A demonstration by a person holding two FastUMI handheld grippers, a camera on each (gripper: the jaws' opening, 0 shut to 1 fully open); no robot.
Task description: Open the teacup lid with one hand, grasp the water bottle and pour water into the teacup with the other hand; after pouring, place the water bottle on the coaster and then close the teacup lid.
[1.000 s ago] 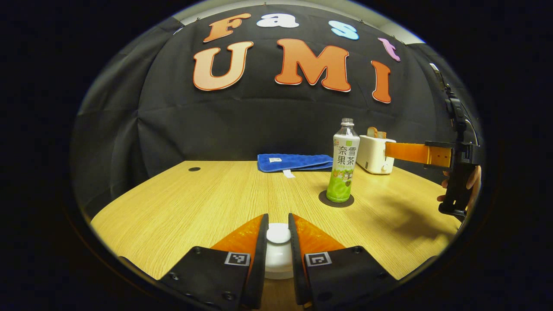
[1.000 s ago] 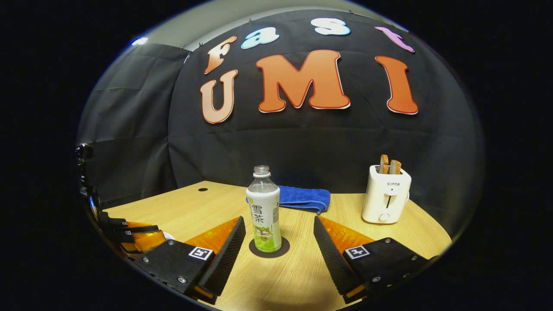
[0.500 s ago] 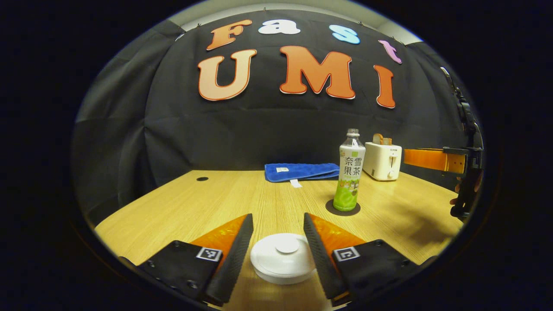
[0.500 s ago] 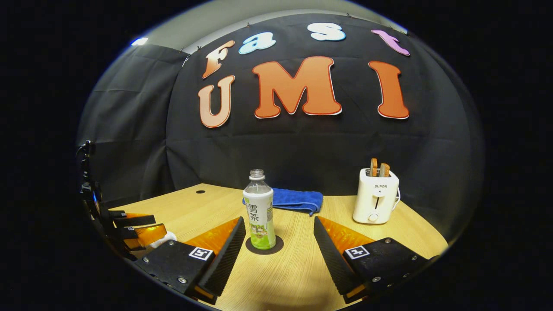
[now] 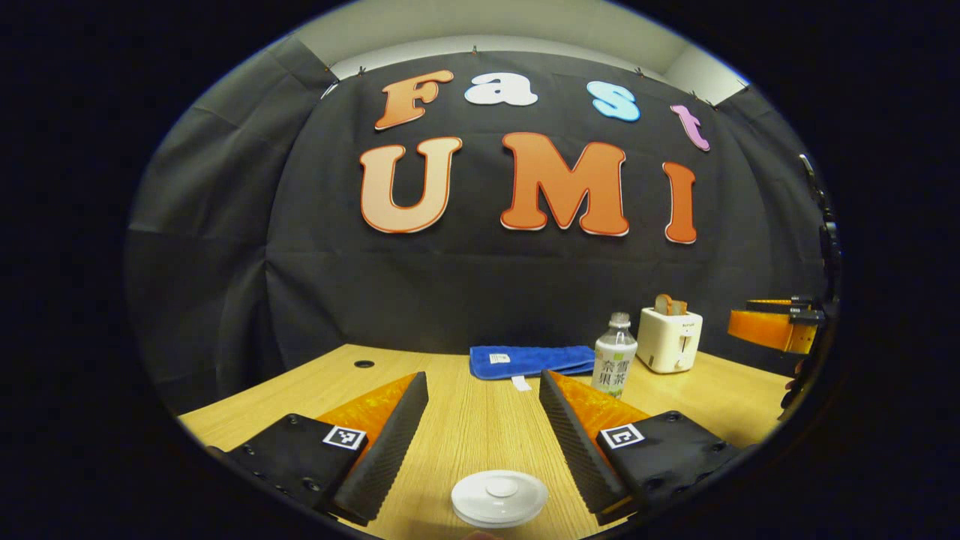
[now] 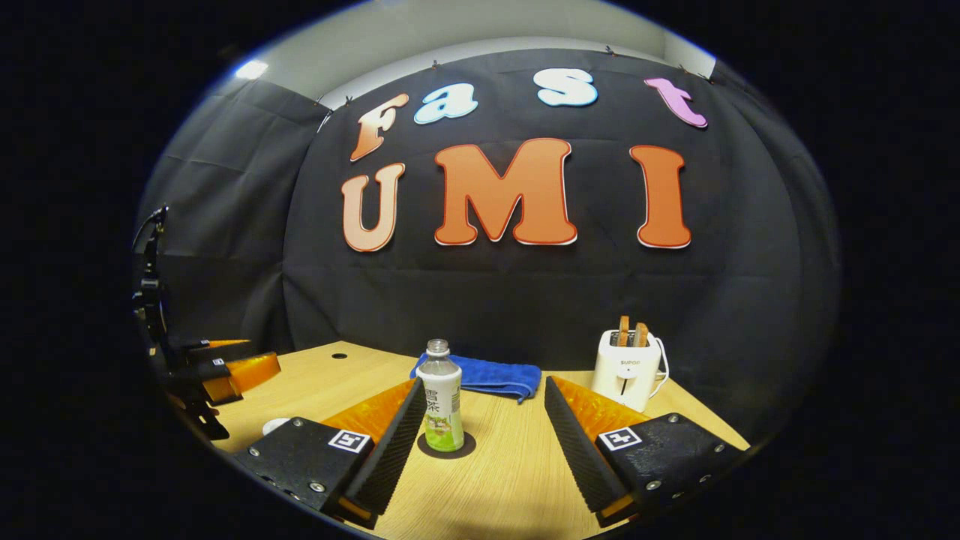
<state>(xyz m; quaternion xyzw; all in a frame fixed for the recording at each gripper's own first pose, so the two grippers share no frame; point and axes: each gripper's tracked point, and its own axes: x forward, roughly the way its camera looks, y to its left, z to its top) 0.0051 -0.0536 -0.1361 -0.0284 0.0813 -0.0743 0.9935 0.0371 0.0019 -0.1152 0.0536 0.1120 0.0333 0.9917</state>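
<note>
The teacup lid (image 5: pixel 499 496) is sitting closed on the cup at the near edge of the counter (image 5: pixel 465 420), low between the two fingers of your left tongs (image 5: pixel 483 429). You are holding the left tongs wide apart above it, gripping nothing, neither finger touching the lid.

The water bottle (image 6: pixel 440 406) is standing upright on the dark round coaster (image 6: pixel 447 446), out toward the middle of the counter. In the right gripper view it is showing just beside the left finger of your right tongs (image 6: pixel 478 435), partly behind that finger's tip. You are keeping the right tongs wide too, holding nothing; whether that finger is touching the bottle cannot be told.

In the left gripper view the bottle is appearing farther off, right of centre, its lower part hidden behind the tongs' right finger.

A folded blue towel (image 6: pixel 491 374) is lying at the far side of the counter behind the bottle. A white toaster (image 6: pixel 628 368) with two slices of toast in it is standing at the far right.
</note>
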